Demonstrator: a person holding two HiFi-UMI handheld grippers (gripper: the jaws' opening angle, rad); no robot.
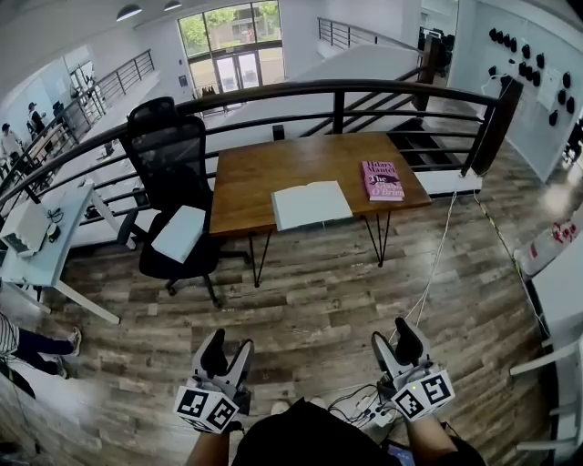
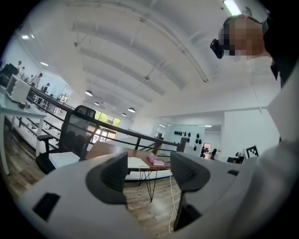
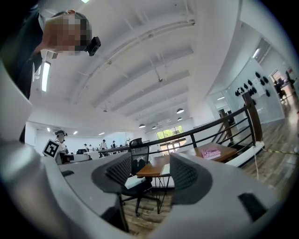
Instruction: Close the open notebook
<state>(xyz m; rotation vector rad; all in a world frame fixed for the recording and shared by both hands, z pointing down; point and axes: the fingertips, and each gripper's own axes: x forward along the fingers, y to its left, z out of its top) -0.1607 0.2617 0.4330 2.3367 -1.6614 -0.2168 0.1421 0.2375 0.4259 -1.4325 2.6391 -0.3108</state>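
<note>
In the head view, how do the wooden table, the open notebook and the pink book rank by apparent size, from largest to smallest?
1. wooden table
2. open notebook
3. pink book
Both books lie on that table, so nearness hardly matters.

Bright, even daylight is admitted through the tall windows beyond the wooden table, helped by ceiling lamps. Shadows are kept soft. The railing is bowed by fisheye distortion; both gripper views are ringed with black corners.

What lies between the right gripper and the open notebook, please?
In the head view, only wood floor separates the right gripper from the open notebook; a white cable runs beside.
</note>
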